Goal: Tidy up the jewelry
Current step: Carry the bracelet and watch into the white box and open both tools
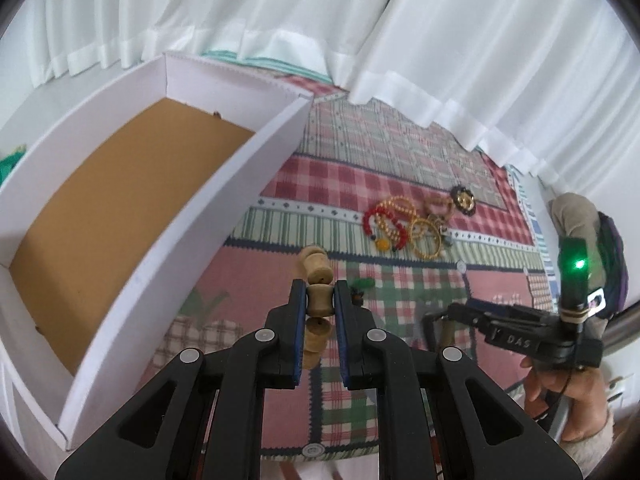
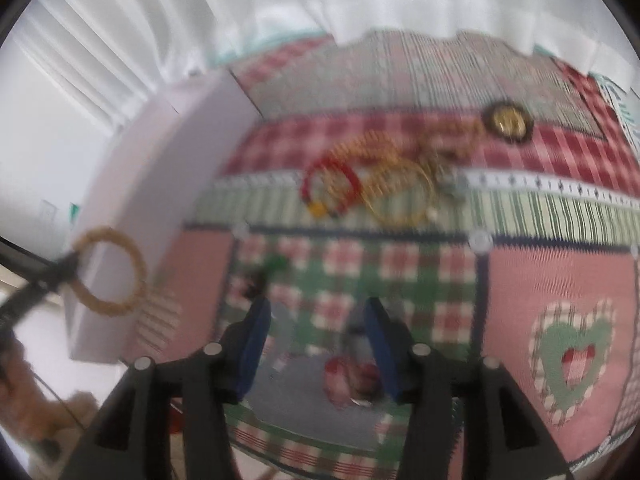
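My left gripper (image 1: 319, 300) is shut on a wooden bead bracelet (image 1: 317, 270), held above the patchwork cloth beside a white box (image 1: 224, 184) with a brown floor. In the blurred right wrist view the same bracelet (image 2: 110, 272) hangs as a ring from the left gripper (image 2: 60, 268) next to the box (image 2: 160, 184). My right gripper (image 2: 316, 320) is open and empty above the cloth; it also shows in the left wrist view (image 1: 440, 320). A pile of jewelry (image 1: 408, 224) lies on the cloth: a red bead bracelet (image 2: 332, 184), gold bangles (image 2: 400, 196) and a black-and-gold round piece (image 2: 508, 122).
White curtains (image 1: 400, 40) hang behind the table. The patchwork cloth (image 1: 360, 380) covers the table, with its front edge near the bottom. A small green item (image 1: 362, 285) lies on the cloth near the left gripper's tips.
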`<action>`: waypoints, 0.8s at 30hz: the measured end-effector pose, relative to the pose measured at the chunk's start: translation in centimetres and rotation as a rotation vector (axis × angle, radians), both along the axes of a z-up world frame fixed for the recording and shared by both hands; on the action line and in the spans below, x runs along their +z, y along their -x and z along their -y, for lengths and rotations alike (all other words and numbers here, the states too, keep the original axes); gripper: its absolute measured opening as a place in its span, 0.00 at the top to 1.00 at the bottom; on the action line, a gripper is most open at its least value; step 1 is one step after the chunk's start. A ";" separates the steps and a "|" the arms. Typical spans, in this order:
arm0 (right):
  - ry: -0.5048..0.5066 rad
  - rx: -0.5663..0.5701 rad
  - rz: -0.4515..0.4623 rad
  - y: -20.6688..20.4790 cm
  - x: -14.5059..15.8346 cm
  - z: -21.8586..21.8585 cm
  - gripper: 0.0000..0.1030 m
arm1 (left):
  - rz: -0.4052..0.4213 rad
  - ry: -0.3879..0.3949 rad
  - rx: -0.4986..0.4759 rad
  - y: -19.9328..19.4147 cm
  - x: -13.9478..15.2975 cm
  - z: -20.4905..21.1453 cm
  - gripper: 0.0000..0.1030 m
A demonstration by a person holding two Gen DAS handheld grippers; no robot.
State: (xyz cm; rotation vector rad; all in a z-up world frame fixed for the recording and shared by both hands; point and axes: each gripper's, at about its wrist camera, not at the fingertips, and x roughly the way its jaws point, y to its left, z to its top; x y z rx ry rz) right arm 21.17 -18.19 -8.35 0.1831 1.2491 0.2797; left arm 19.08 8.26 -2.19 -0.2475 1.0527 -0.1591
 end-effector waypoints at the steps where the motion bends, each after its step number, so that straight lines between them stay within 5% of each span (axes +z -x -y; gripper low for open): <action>1: 0.020 -0.002 -0.022 0.3 -0.9 0.3 0.52 | -0.007 0.004 -0.002 0.1 -0.3 0.0 0.88; 9: 0.149 -0.008 -0.062 2.0 -4.5 2.1 0.61 | -0.035 0.005 -0.020 0.4 -1.8 1.0 0.88; 10: 0.158 -0.003 -0.071 1.9 -5.2 2.1 0.67 | -0.037 0.006 -0.022 0.4 -1.9 1.1 0.88; 11: 0.164 0.013 -0.081 1.8 -6.0 1.9 0.86 | -0.038 0.006 -0.024 0.4 -1.8 1.2 0.88; 13: 0.179 0.030 -0.080 1.6 -6.9 1.8 0.92 | -0.031 0.002 -0.027 0.7 -1.4 1.2 0.88; 16: 0.168 0.040 -0.023 1.8 -5.2 1.6 0.95 | -0.012 -0.004 -0.023 1.0 -0.3 0.6 0.88; 24: 0.062 0.146 0.166 1.8 5.2 -3.5 0.95 | 0.061 -0.003 0.049 2.0 4.3 -3.7 0.88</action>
